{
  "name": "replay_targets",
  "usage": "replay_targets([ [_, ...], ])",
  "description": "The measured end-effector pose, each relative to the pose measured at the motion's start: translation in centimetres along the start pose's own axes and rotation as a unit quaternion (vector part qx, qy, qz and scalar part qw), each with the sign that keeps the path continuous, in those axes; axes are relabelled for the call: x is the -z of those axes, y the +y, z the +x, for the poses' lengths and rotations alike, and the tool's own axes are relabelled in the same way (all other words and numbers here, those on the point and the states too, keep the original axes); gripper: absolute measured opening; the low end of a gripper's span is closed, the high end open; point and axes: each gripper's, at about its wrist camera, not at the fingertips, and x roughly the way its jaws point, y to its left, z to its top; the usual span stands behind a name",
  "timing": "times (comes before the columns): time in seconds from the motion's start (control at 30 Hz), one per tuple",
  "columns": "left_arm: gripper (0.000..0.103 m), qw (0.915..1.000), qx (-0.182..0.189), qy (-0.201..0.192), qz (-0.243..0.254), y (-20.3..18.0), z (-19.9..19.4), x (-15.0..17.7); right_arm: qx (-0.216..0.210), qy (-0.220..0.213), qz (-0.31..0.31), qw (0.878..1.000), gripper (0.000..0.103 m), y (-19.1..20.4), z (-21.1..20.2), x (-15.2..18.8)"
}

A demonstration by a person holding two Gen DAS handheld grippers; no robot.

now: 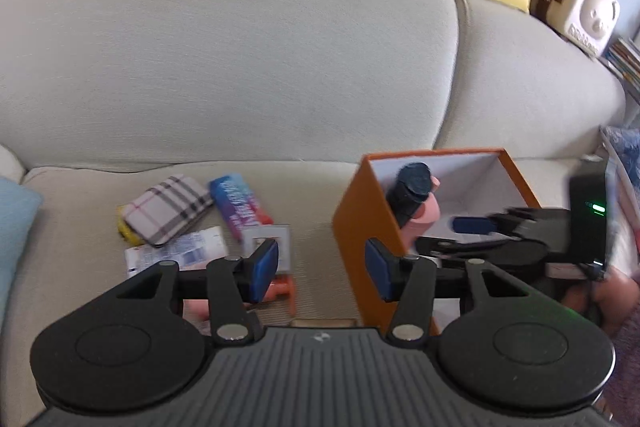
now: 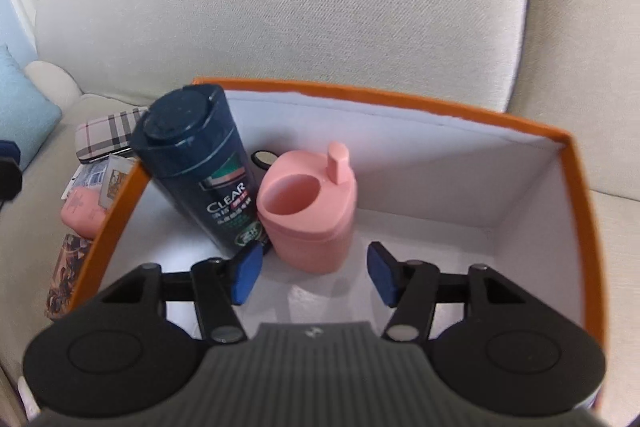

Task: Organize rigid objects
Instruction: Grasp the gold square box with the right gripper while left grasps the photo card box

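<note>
Hovering wide open and empty over the orange box point(image 2: 576, 211), right tongs point(image 2: 316, 277). Standing at left-center inside it, dark shampoo bottle point(image 2: 200, 167) reading "CLEAR", touching a pink cup point(image 2: 310, 215). Gaping empty beside the box, left tongs point(image 1: 322, 273). Lying at lower left on the sofa point(image 1: 240, 47), plaid case point(image 1: 170, 209) and blue packet point(image 1: 238, 205), lettering blurred.

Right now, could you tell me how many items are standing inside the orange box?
2: the dark shampoo bottle leans at the orange box left wall, the pink cup stands beside it. Something small behind them may be hidden.
</note>
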Motion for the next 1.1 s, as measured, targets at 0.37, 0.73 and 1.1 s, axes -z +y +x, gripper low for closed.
replay_targets([
  [0.37, 0.058, 0.9966, -0.043, 0.007, -0.069, 4.5, -3.1, 2.9, -0.022, -0.096, 0.023, 0.995, 0.059, 4.9, -8.5, -0.8],
  [0.73, 0.051, 0.9904, -0.053, 0.085, -0.096, 7.1, 2.2, 6.8, -0.039, -0.022, -0.153, 0.987, 0.053, 17.0, -7.4, 0.4],
  [1.1, 0.051, 0.9718, 0.036, 0.147, -0.181, 10.2, 7.4, 8.9, -0.007, 0.107, -0.269, 0.957, 0.056, 19.3, -0.5, 0.5],
])
